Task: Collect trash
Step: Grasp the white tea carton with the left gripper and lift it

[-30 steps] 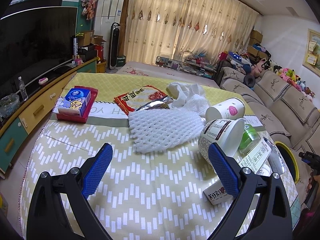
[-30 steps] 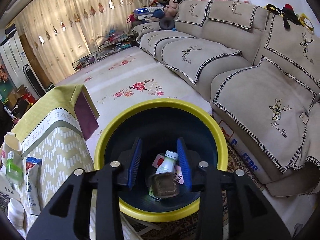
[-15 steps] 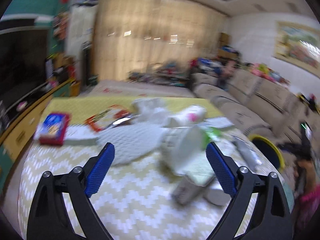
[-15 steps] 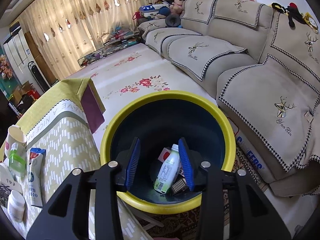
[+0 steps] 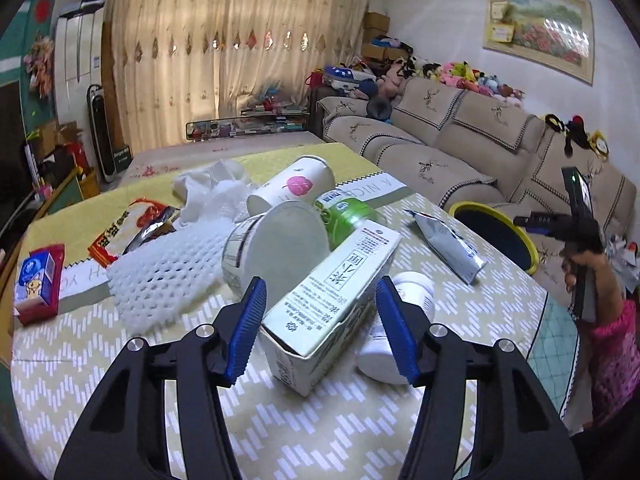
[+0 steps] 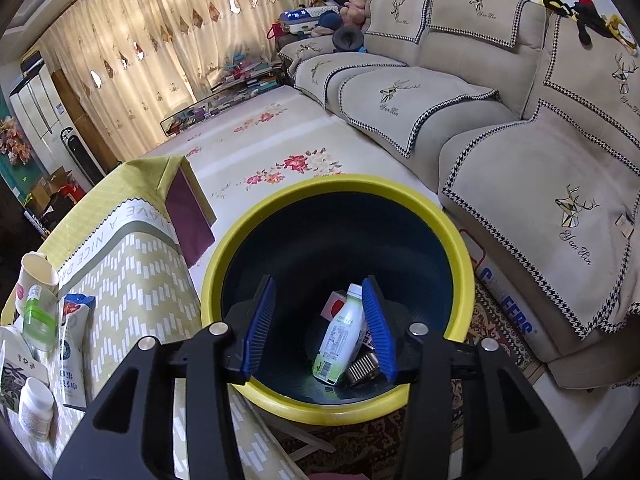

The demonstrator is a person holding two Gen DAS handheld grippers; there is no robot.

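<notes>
Room: a living room with a beige sofa (image 5: 472, 140) at 2 o'clock in the left wrist view and drawn curtains (image 5: 224, 64) at 12.
Desk: the desk (image 5: 280, 420) wears a yellow-green zigzag cloth, strewn with trash.
Bin: a yellow-rimmed bin (image 6: 460, 248) stands on the floor just beside the desk; a white bottle (image 6: 340, 336) already lies inside.
Right tool: the right tool (image 6: 320, 328) hangs spread over the bin, grasping nothing.
Left tool: the left tool (image 5: 322, 324) is spread, straddling the near end of the carton.
Carton: the tea carton (image 5: 332, 296) lies tilted, leaning on a paper cup (image 5: 276, 244), a white jar (image 5: 400, 332) touching at 3 o'clock.
Step, judged: clench across the carton's narrow sides, squarely and gently since thin card likely buckles, then lift clear before swinging.
</notes>
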